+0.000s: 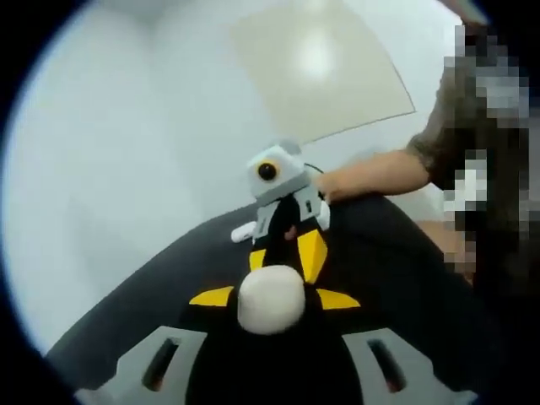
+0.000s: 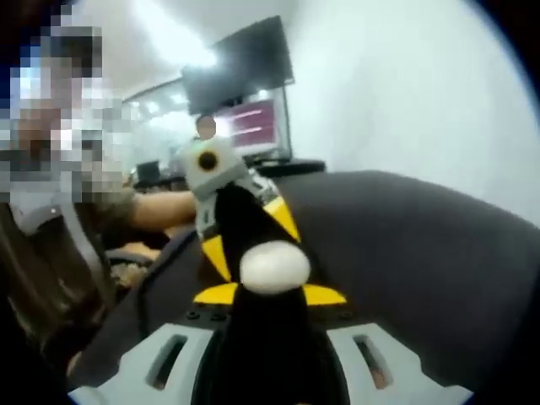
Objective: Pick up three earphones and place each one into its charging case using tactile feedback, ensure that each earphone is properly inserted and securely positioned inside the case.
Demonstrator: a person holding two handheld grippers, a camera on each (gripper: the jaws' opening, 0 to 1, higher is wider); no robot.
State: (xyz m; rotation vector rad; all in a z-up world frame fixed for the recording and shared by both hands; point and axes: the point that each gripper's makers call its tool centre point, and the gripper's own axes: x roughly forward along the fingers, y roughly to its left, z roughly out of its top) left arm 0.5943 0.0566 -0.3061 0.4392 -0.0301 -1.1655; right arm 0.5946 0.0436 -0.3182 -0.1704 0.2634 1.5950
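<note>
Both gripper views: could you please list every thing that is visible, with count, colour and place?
rounded object: one, white, where the two grippers' jaws meet; kind unclear
surface: one, black, beneath the grippers
panel: one, beige, on the white background, left gripper view
dark screen: one, black, far back, right gripper view
lit screen: one, pinkish, below the dark one
person's arm: one, bare, behind the right gripper
left gripper: one, grey, black, yellow
right gripper: one, same colours

Readable text: none in the left gripper view or the right gripper view.
Wall screen [image 2: 253, 126]: lit pink and white in the right gripper view, with rows that could be lettering, too blurred to read.
</note>
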